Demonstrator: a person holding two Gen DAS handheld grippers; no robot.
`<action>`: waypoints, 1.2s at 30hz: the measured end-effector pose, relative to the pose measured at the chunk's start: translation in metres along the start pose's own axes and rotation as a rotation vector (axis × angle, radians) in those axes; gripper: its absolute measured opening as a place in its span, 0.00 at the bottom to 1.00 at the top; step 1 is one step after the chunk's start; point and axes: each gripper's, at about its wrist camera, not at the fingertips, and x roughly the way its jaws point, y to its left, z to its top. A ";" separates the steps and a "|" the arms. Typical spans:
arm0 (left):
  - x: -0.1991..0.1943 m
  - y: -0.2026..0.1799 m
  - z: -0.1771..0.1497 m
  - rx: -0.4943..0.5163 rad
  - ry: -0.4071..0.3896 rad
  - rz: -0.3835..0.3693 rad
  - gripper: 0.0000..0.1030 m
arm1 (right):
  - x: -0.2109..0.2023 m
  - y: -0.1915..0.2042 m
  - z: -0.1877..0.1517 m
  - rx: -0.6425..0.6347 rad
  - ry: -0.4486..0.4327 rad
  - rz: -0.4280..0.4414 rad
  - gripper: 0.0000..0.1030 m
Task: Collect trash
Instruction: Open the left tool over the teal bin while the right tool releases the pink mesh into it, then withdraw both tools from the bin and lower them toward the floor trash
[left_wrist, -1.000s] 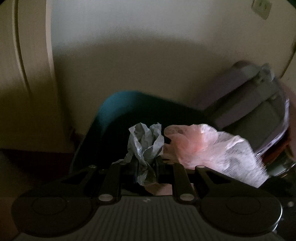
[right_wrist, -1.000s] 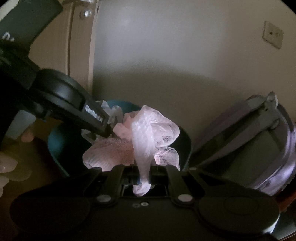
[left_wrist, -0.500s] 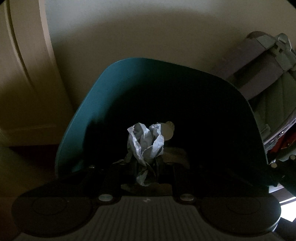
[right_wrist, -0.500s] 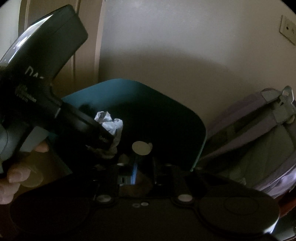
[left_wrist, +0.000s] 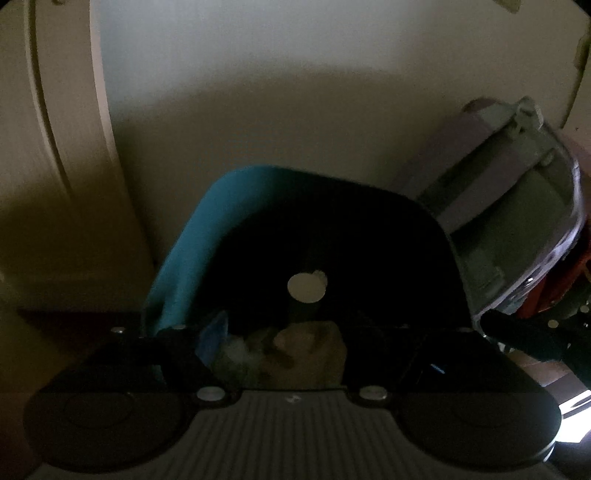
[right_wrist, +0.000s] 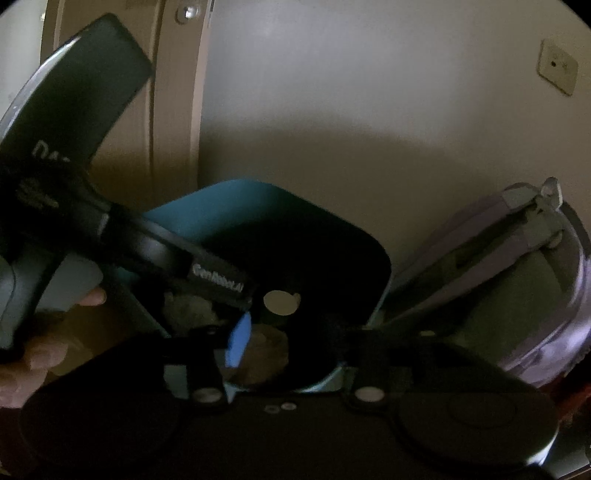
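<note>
Both drops done. Left hand-held gripper (left_wrist: 280, 354): a second ago clamped on crumpled grey paper, half a second ago carrying it over the bin mouth, now fingers spread wide with nothing between them. Right hand-held gripper (right_wrist: 280, 354): held the pink mesh wad a second ago, already rid of it half a second ago, now splayed and bare too.

Teal trash bin (left_wrist: 184, 251) fills centre frame in both views, against the wall. Pale lumps low centre, at the bin bottom (left_wrist: 295, 354), are most likely the dropped trash; judgement only.

Meaning: this pair of items is collected; next call is pull out and find more.

Hard to read:
- Bin interior near black; can't separate paper from mesh.
- Pale round disc (left_wrist: 304, 288) inside the bin, identity unclear.
- Blue sliver (right_wrist: 238, 343) beside the right gripper's left finger: pad or scrap, can't tell.
- Left gripper body (right_wrist: 207, 273) blocks the bin's left side in the right view.
- Lilac backpack (right_wrist: 517, 280) cut off at right edge.
</note>
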 end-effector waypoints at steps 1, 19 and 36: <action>-0.005 -0.002 0.001 0.002 -0.008 -0.002 0.74 | -0.005 0.000 0.000 0.003 -0.005 -0.001 0.48; -0.135 -0.013 -0.061 0.074 -0.109 -0.017 0.75 | -0.135 0.000 -0.045 0.099 -0.142 0.066 0.68; -0.186 -0.018 -0.175 0.134 -0.121 0.030 0.82 | -0.196 0.021 -0.144 0.178 -0.168 0.143 0.95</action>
